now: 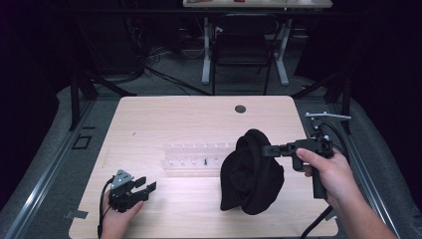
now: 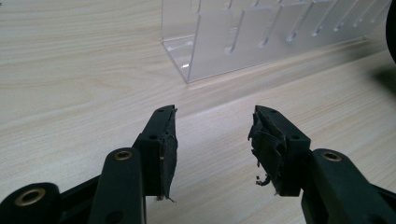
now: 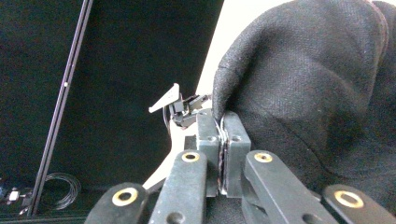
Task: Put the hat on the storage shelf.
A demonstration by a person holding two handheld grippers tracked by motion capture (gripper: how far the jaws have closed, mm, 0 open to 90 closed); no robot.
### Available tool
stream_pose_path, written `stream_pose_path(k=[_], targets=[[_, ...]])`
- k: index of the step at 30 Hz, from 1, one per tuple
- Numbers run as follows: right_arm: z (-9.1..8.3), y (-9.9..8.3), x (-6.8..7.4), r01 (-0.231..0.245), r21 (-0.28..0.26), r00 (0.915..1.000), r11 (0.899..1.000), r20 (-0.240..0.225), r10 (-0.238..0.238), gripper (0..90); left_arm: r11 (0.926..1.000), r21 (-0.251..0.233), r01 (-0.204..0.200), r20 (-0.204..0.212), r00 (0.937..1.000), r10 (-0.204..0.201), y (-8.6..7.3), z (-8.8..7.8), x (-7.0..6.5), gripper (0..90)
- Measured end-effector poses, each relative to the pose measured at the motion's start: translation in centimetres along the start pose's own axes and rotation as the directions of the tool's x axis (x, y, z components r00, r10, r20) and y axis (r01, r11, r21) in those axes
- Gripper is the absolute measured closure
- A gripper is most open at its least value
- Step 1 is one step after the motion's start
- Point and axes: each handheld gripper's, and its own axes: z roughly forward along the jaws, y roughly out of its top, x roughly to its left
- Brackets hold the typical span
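A: High view first. We hold the black cloth (image 1: 251, 172) up with our right gripper (image 1: 266, 150), near the right edge of the table (image 1: 149, 114).

B: Why hold it so high?

A: We think it is so the cloth can hang down and open out. Its bottom looks like it rests on the table near the front edge.

B: How tight is the grip?

A: In the right gripper view the right gripper (image 3: 223, 123) has its jaws pressed together, with a fold of the cloth (image 3: 303, 84) pinched between them.

B: What does the cloth look like?

A: It is black, soft and bunched up, with deep folds. Up close it looks a bit rough and woven.

B: And our left gripper (image 1: 144, 185)?

A: It waits near the front left corner. In the left gripper view the left gripper (image 2: 212, 140) has its jaws wide apart with nothing in them, just bare wood below.

B: Why there?

A: We guess it waits out of the way until it is needed. The clear rack (image 1: 196, 158) lies in the middle of the table, just left of the cloth.
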Motion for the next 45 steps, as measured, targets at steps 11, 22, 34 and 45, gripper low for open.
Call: stream_pose_path(k=[11, 22, 34, 45], targets=[[0.2, 1.2, 1.6, 0.026, -0.016, 0.9996, 1.0, -0.002, -0.026, 88.6, 1.0, -0.005, -0.001, 0.003, 1.0, 0.001, 0.1, -0.1, 0.0, 50.3], [0.7, 2.2, 2.9, 0.046, -0.013, 0.9989, 0.999, -0.013, -0.046, 88.6, 1.0, -0.007, 0.0, 0.005, 1.0, 0.0, 0.1, -0.2, 0.0, 50.2], [1.8, 3.7, 3.8, 0.057, -0.018, 0.9983, 0.998, -0.013, -0.057, 88.7, 0.9999, -0.012, 0.002, 0.006, 1.0, -0.002, 0.1, -0.2, 0.1, 50.3], [3.2, 5.5, 3.8, 0.051, -0.03, 0.9986, 0.998, -0.016, -0.051, 88.6, 0.9999, -0.01, -0.004, 0.007, 1.0, 0.004, 0.2, 0.0, 0.1, 50.2]])
